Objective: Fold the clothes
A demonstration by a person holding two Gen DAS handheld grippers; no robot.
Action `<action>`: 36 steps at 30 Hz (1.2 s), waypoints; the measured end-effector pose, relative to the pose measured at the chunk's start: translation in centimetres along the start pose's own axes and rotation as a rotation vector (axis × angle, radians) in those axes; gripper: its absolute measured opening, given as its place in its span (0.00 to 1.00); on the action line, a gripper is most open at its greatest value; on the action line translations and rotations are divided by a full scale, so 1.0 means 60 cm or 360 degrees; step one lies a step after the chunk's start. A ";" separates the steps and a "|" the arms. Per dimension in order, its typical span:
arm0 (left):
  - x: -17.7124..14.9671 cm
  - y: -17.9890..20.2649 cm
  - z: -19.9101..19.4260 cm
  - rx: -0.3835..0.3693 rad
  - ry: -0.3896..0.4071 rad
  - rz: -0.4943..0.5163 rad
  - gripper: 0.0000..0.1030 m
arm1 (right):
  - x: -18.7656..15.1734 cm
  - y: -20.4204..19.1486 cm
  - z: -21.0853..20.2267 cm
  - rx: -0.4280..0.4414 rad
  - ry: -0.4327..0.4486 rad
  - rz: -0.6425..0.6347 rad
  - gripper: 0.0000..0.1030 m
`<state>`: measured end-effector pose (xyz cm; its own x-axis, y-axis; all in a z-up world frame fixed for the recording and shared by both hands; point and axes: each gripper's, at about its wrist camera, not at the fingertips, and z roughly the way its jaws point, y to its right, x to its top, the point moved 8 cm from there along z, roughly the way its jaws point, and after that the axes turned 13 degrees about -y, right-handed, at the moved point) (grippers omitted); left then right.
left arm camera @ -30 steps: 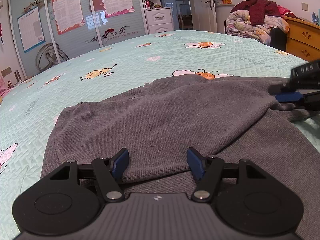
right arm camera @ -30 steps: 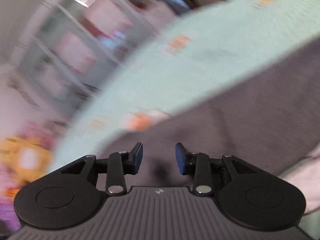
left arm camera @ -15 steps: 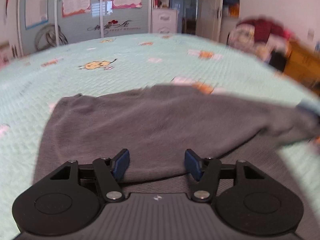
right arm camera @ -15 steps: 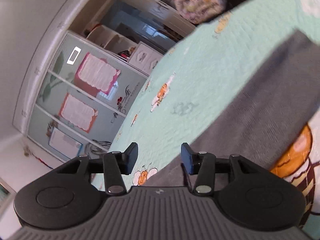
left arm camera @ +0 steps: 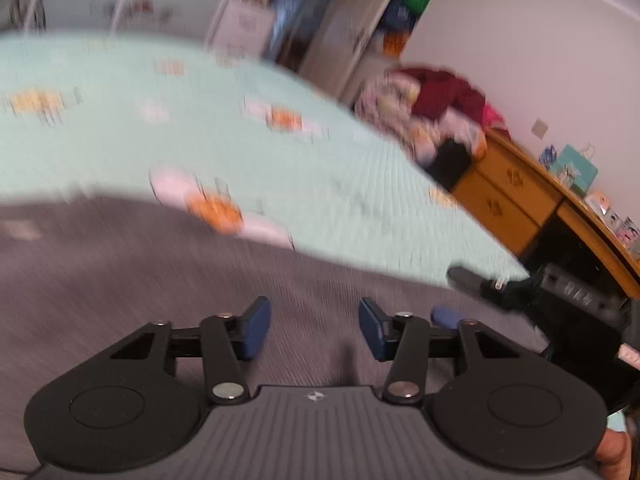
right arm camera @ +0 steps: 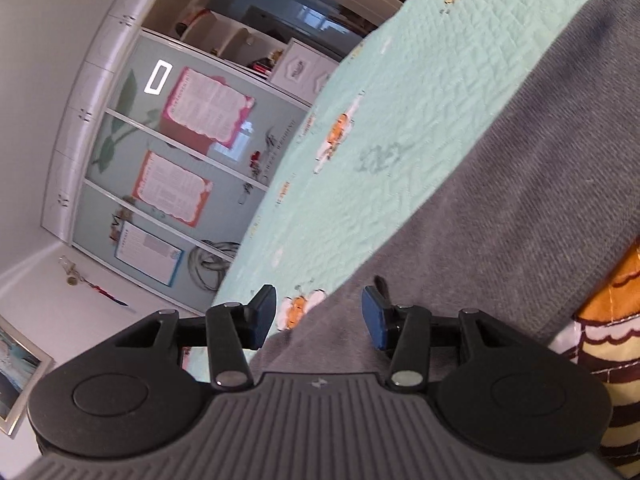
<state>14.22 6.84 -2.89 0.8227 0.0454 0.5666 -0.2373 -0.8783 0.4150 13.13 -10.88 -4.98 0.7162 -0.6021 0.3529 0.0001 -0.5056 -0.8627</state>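
Observation:
A grey knit sweater [left arm camera: 168, 280] lies spread on the mint quilted bed [left arm camera: 280, 148]. My left gripper [left arm camera: 314, 332] hovers low over it, tilted down. Its jaws are closing, but the blue pads [left arm camera: 256, 330] still stand apart with only flat fabric behind them. This view is blurred by motion. The right gripper [left arm camera: 464, 300] shows at the sweater's right edge, one black finger and one blue pad visible. In the right wrist view, rolled sideways, my right gripper [right arm camera: 319, 320] is open at the sweater's [right arm camera: 500, 208] border, with nothing pinched.
A wooden dresser [left arm camera: 504, 204] with small items stands past the bed's right side, next to a pile of bedding and red clothes [left arm camera: 436, 108]. A wardrobe with posters [right arm camera: 192, 132] lines the far wall. Bee prints dot the quilt [right arm camera: 380, 128]. A hand [left arm camera: 612, 454] shows at the lower right.
The left view has swung to the right across the sweater and its jaws have narrowed. The right gripper's jaws have widened, and it has rolled and settled at the sweater's edge.

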 end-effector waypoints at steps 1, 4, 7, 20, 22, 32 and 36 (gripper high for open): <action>-0.007 0.004 0.008 0.0023 -0.0011 0.0045 0.42 | -0.003 0.003 -0.003 -0.0014 -0.0002 -0.0006 0.47; -0.014 0.019 0.008 0.0084 0.0003 0.0175 0.42 | -0.010 0.002 -0.002 -0.0027 -0.0018 -0.0039 0.47; -0.010 0.024 -0.010 0.0011 0.0015 0.0134 0.42 | -0.018 -0.004 0.001 -0.0025 -0.0038 -0.0080 0.47; -0.047 0.046 0.008 0.0023 0.0000 0.0234 0.47 | -0.028 0.028 0.026 -0.0446 -0.0079 -0.0183 0.00; -0.046 0.045 0.003 0.0025 0.0005 0.0206 0.49 | -0.021 0.034 0.016 -0.0509 -0.0033 -0.0179 0.00; -0.016 0.014 -0.080 0.0330 0.0204 0.0077 0.56 | -0.022 -0.028 0.012 -0.0106 -0.0055 -0.0271 0.28; -0.032 -0.037 -0.040 0.0748 0.0085 0.0076 0.60 | -0.045 -0.052 0.036 -0.0137 -0.0176 -0.0445 0.31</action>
<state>11.93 9.84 -3.17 0.7861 0.0132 0.6179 -0.0049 -0.9996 0.0276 12.68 -6.34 -4.04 0.7686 -0.3636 0.5264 0.1519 -0.6956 -0.7022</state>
